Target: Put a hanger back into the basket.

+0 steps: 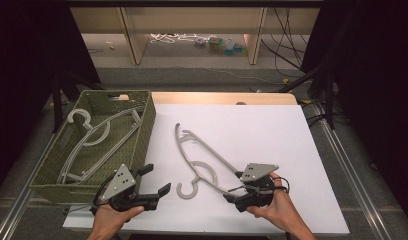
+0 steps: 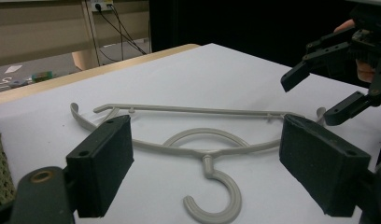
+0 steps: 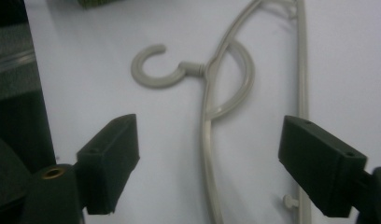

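A grey plastic hanger [image 1: 204, 146] lies flat on the white table sheet [image 1: 262, 125], its hook [image 1: 188, 189] toward the front edge. My left gripper [image 1: 156, 179] hovers open just left of the hook, and the hanger [image 2: 198, 110] lies ahead of its spread jaws. My right gripper [image 1: 233, 187] is open at the hanger's near right end. In the right gripper view the hanger's arm [image 3: 206, 135] runs between the wide-apart jaws of that gripper [image 3: 207, 158] without touching either. The left gripper view shows the right gripper [image 2: 314, 95] open at the upper right.
A green woven basket [image 1: 148, 131] stands at the left edge of the table with grey hangers [image 1: 92, 135] inside. A wooden strip [image 1: 222, 97] borders the sheet at the back. Beyond are shelf legs, cables and small items on the floor.
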A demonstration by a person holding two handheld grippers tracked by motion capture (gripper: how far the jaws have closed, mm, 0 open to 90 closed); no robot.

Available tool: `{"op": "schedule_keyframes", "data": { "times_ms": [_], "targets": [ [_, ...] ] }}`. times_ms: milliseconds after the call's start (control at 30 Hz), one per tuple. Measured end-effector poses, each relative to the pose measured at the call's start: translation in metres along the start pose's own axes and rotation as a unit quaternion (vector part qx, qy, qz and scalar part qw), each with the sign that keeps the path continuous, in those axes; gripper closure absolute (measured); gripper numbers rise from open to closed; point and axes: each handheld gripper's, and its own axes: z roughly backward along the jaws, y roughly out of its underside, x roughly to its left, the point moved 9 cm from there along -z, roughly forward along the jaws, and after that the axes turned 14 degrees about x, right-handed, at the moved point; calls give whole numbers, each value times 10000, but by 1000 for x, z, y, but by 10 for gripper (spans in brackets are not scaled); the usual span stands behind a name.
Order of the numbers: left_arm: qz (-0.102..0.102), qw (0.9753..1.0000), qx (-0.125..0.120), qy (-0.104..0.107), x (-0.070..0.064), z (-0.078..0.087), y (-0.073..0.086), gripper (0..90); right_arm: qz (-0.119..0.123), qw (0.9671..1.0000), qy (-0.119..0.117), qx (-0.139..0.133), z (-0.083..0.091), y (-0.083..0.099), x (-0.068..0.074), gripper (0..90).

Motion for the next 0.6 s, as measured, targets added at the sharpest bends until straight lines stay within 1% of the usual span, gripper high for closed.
{"op": "schedule_keyframes", "data": {
  "times_ms": [33,67,100,167,200,233,267,367,433,533,567,600],
  "targets": [
    [38,10000,42,-16,0,-1,1,174,4,9998,-3,192,-5,2,-1,227],
    [23,10000,67,-16,0,-1,2,174,-3,9996,6,286,-9,3,-3,240],
    [66,10000,66,-10,-1,-2,2,175,-55,9995,13,322,-13,2,-4,265],
    [-71,10000,49,10,-1,-2,1,175,-62,9985,-86,544,-21,3,-6,272],
    [-25,10000,87,-11,-1,-2,2,175,-95,9976,-142,667,-25,3,-6,286],
    [-29,10000,88,-11,-2,-2,3,175,-43,9965,-226,805,-28,4,-6,308],
    [-111,9999,106,-22,-2,-2,3,176,-11,9954,-281,915,-31,4,-6,334],
    [-107,9999,125,-12,-2,-3,3,177,61,9921,-310,1215,-42,3,-5,380],
    [-121,9998,133,-7,-2,-3,4,177,28,9893,-384,1407,-48,3,-4,421],
    [-133,9998,148,9,-3,-3,4,178,53,9867,-441,1563,-54,1,-5,495],
    [-79,9999,144,34,-4,-3,5,179,57,9859,-449,1611,-55,1,-5,510],
    [-89,9998,145,39,-4,-3,5,180,32,9846,-482,1682,-56,1,-5,516]
  ]
}}
